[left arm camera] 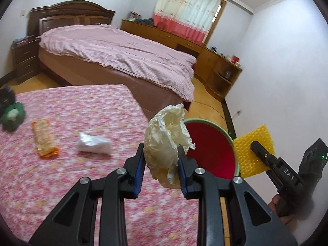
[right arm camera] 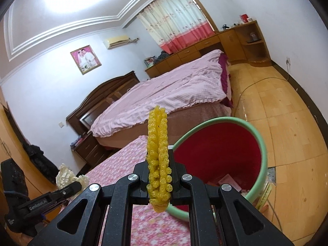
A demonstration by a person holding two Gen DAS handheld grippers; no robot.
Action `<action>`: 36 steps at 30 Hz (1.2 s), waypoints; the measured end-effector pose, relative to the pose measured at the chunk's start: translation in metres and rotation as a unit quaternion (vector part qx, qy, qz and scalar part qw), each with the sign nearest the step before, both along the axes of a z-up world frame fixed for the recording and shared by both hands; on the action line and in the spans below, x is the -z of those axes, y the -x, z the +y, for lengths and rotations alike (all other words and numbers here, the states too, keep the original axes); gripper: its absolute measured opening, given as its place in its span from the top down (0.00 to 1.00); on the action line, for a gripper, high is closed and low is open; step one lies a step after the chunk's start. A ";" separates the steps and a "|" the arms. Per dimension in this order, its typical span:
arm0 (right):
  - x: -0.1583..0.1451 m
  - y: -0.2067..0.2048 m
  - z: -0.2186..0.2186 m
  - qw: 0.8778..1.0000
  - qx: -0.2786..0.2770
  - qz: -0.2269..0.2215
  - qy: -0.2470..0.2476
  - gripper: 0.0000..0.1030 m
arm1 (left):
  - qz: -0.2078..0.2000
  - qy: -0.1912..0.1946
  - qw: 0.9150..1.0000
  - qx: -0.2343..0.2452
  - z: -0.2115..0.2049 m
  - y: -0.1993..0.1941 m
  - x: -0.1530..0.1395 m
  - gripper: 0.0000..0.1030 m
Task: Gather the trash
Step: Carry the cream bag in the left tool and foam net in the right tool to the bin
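My left gripper (left arm camera: pixel 161 149) is shut on a crumpled cream paper (left arm camera: pixel 166 131), held over the right edge of the pink floral table (left arm camera: pixel 82 174). Just beyond it stands a red bin with a green rim (left arm camera: pixel 205 120). My right gripper (left arm camera: pixel 256 145) is shut on a yellow bubble-wrap sheet (left arm camera: pixel 246 164) beside the bin. In the right wrist view the folded yellow sheet (right arm camera: pixel 158 135) stands edge-on in that shut gripper (right arm camera: pixel 158 162), left of the bin's rim (right arm camera: pixel 264 153). The left gripper (right arm camera: pixel 69 186) and its paper (right arm camera: pixel 67 176) show at lower left. Some scraps (right arm camera: pixel 227 181) lie in the bin.
On the table lie an orange snack wrapper (left arm camera: pixel 44 139), a white crumpled wad (left arm camera: pixel 93 143) and a green item (left arm camera: pixel 13 116). A bed with a pink cover (left arm camera: pixel 123 49) stands behind, wooden cabinets (left arm camera: pixel 223 71) along the wall, and a cable (right arm camera: pixel 246 88) on the wooden floor.
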State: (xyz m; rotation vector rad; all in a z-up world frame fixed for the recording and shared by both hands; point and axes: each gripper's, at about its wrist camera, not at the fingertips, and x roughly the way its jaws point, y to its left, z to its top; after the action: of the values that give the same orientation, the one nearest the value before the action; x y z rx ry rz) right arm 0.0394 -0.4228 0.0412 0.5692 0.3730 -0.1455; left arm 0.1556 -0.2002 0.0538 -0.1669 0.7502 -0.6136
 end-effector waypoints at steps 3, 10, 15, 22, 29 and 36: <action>0.004 0.001 -0.013 1.000 0.012 0.006 0.000 0.89 | 0.003 -0.004 1.000 0.021 -0.025 -0.004 0.005 0.72; 0.021 -0.003 -0.041 0.999 0.023 0.020 -0.012 0.89 | 0.016 -0.019 0.998 0.058 -0.075 -0.012 0.023 0.72; 0.036 -0.006 -0.055 0.999 0.025 0.034 -0.024 0.89 | 0.031 -0.031 0.996 0.078 -0.099 -0.020 0.040 0.72; 0.049 -0.010 -0.064 0.998 0.029 0.046 -0.039 0.89 | 0.047 -0.060 0.991 0.107 -0.122 -0.026 0.063 0.72; 0.060 -0.017 -0.071 0.996 0.038 0.062 -0.048 0.87 | 0.046 -0.074 0.990 0.108 -0.127 -0.029 0.072 0.72; 0.067 -0.019 -0.075 0.994 0.037 0.076 -0.072 0.79 | 0.041 -0.075 0.991 0.099 -0.128 -0.024 0.070 0.57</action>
State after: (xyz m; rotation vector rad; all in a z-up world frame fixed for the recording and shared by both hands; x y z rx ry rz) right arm 0.0588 -0.4976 -0.0260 0.7174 0.5126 -0.2347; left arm 0.1800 -0.3282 -0.0157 0.0213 0.8949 -0.7385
